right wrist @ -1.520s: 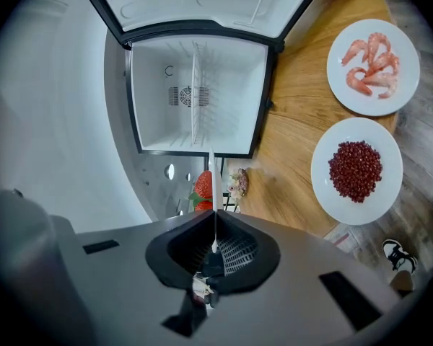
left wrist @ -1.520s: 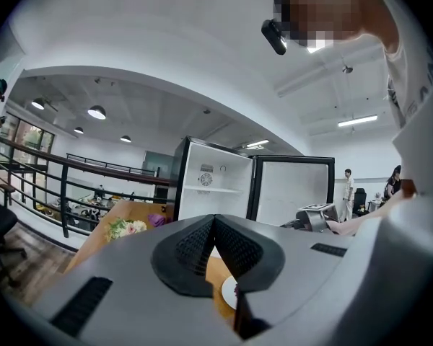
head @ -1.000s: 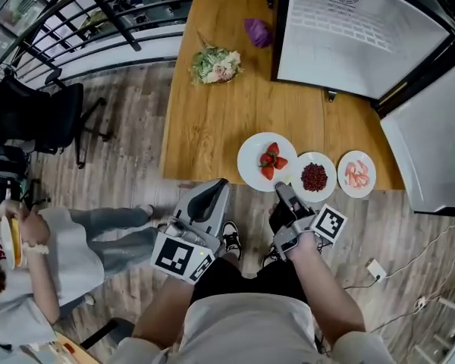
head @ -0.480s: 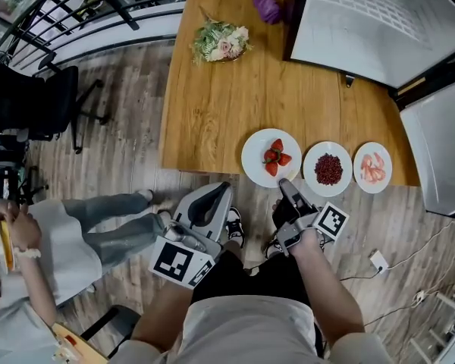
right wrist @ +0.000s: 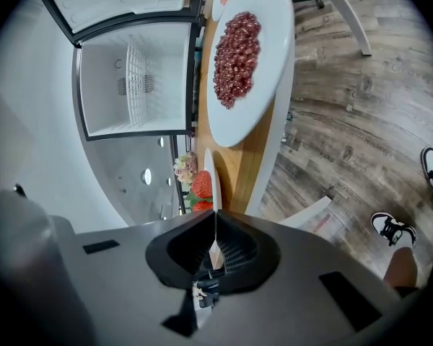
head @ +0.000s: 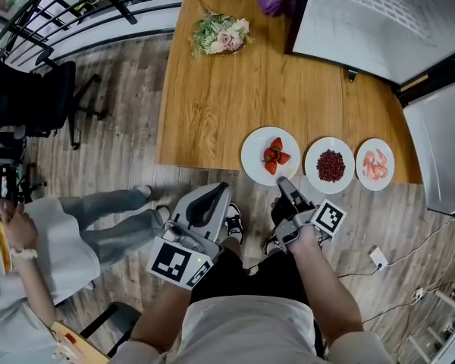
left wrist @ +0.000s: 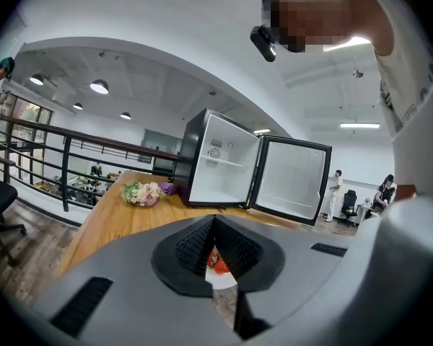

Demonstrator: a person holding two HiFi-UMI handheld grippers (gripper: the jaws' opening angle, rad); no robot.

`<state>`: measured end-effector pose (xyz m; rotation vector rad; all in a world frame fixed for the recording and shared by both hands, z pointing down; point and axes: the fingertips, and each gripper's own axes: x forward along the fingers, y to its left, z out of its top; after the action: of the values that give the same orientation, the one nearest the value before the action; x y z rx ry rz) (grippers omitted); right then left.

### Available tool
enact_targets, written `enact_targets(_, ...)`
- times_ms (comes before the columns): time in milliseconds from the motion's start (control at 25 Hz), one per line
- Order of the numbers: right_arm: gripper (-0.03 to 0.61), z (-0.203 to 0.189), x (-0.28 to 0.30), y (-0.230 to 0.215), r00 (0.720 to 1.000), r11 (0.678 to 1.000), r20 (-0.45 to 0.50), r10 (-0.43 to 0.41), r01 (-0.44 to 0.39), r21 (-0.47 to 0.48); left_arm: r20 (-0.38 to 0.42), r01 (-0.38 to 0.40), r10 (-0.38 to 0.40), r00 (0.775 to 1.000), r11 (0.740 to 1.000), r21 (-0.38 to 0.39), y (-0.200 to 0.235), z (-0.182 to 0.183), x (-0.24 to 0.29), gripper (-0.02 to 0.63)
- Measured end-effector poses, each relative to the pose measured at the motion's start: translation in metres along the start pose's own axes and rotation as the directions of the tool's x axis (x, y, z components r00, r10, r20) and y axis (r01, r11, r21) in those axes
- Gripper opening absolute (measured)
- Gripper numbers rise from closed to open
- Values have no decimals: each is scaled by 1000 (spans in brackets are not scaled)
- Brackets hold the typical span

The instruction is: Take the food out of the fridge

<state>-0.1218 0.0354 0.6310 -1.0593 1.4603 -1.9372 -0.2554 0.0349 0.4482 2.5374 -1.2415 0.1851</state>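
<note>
Three white plates stand in a row along the wooden table's front edge: strawberries, dark red beans and pink pieces. The small fridge stands open at the table's back right, white and bare inside, its door swung wide. My left gripper hangs shut over the floor just before the table edge. My right gripper is shut too, its tip just short of the strawberry plate. The right gripper view shows the bean plate and strawberries close ahead.
A flower bunch and a purple thing lie at the table's far end. A seated person and a black chair are to the left by a railing. A cable and socket lie on the floor at the right.
The head view has drifted, so the table and plates sit slightly higher and further right. Both grippers stay shut in front of the table edge.
</note>
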Motion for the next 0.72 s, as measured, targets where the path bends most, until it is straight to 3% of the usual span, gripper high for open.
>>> enact_targets(240, 26, 0, 1, -9, 1000, 999, -4, -31, 31, 21, -5, 2, -2, 1000, 1000, -3, 0, -2, -1, 8)
enact_targets(720, 57, -8, -9, -6, 999, 1000, -43, -8, 7, -9, -9, 25, -25, 1000, 1000, 2, -4, 0, 4, 8)
